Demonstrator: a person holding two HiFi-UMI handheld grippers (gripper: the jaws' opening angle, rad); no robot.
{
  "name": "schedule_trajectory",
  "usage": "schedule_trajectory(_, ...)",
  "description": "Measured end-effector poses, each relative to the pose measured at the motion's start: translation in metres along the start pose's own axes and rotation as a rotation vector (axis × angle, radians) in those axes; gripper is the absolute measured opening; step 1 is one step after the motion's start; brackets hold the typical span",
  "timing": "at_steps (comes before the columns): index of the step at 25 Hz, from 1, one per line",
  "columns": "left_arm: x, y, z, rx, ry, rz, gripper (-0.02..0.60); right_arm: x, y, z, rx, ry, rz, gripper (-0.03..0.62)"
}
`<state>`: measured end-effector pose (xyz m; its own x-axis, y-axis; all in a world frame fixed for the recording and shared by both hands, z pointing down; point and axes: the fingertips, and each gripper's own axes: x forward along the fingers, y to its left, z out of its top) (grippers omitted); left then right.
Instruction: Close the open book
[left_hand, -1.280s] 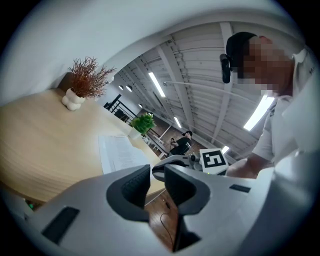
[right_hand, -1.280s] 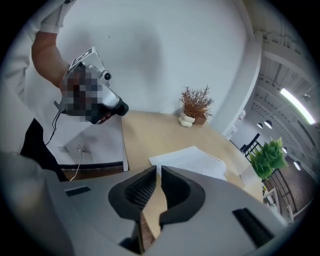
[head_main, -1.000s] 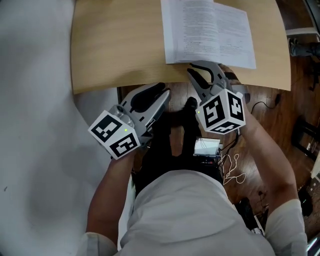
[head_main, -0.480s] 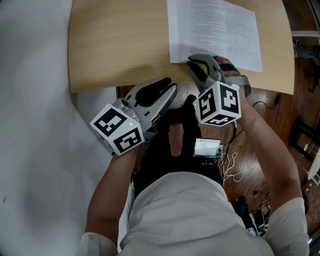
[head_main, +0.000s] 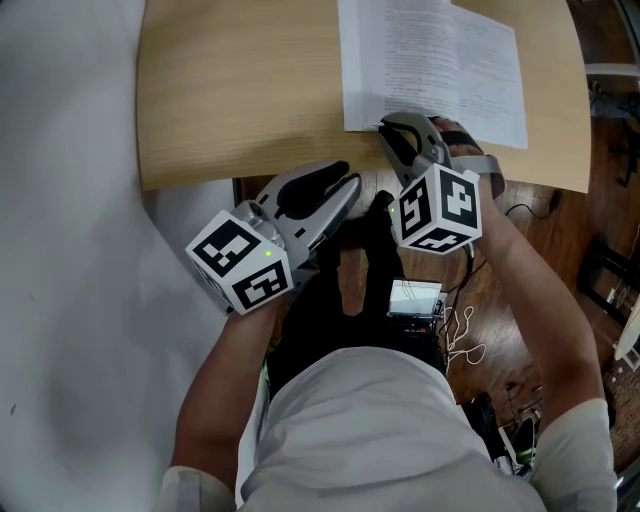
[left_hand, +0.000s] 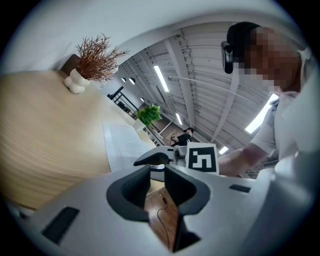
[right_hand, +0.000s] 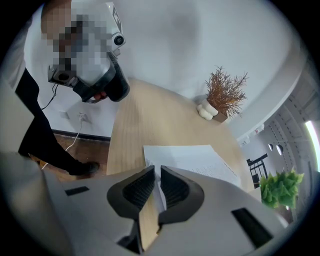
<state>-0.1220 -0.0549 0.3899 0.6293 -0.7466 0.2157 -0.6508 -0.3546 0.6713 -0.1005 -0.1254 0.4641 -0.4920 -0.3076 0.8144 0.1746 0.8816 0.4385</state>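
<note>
Where the open book of white printed pages (head_main: 432, 62) lies flat on the near right part of the pale wooden table (head_main: 240, 90), the right gripper (head_main: 401, 130) meets its near left corner. Its jaws stand narrow, and a page corner rises between the pads, apparently pinched. The left gripper (head_main: 338, 180) hovers off the table's near edge, its jaws partly apart with nothing between them. Probable faults: a grip on one thin leaf may tear, crease or slip, or turn that leaf alone and leave the book open; the unsteadied book may slide toward the edge. A dried russet plant in a lumpy white vase (right_hand: 223, 100) stands well apart at the far end and is no obstacle. Cables (head_main: 465, 335) lie on the floor below.
</note>
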Motion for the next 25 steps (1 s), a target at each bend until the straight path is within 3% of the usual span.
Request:
schedule_trajectory(18, 0.002, -0.003, -0.002, -0.007, 0.001, -0.014, 0.061, -0.001, -0.006, 0.003, 0.025, 0.003, -0.012, 0.003)
schedule_trajectory(25, 0.003, 0.013, 0.005, -0.088, -0.029, 0.019, 0.061, -0.011, -0.010, 0.010, 0.071, -0.049, -0.040, 0.002)
